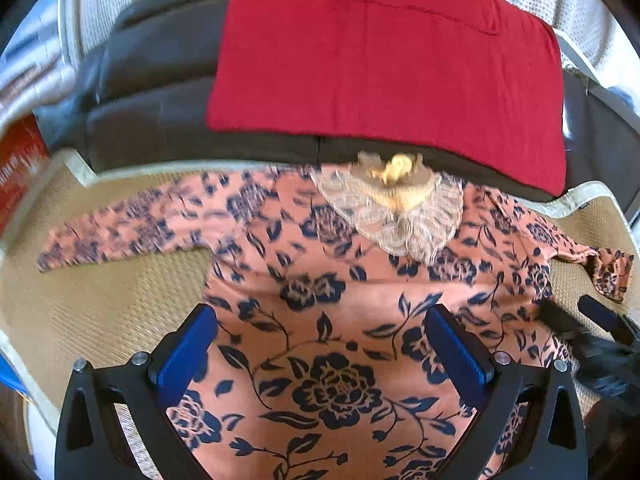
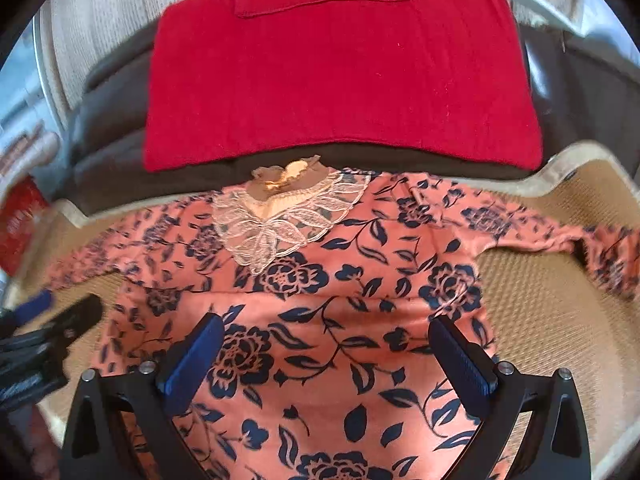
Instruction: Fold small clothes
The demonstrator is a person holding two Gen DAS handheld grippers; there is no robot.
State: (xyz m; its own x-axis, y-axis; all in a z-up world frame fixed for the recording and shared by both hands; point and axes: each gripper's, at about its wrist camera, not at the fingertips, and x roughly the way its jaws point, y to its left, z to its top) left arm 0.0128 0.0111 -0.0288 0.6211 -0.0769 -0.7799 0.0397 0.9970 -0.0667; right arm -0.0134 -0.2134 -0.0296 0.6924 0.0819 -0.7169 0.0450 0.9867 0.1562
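A small salmon-pink top with dark blue flowers (image 1: 320, 280) lies flat and spread on a woven tan mat (image 1: 100, 292), sleeves out to both sides, lace collar (image 1: 400, 216) at the far edge. It also shows in the right wrist view (image 2: 340, 300), with its collar (image 2: 280, 216). My left gripper (image 1: 320, 348) is open and empty, hovering over the top's body. My right gripper (image 2: 326, 356) is open and empty over the body too. Each gripper shows at the edge of the other's view, the right one (image 1: 592, 336) and the left one (image 2: 52, 320).
A folded red cloth (image 1: 384, 72) lies on a dark cushion (image 1: 152, 92) just beyond the mat; it shows in the right view too (image 2: 340, 80). A red box (image 1: 16, 168) stands at the far left. The mat's pale border (image 2: 580, 168) runs along its far edge.
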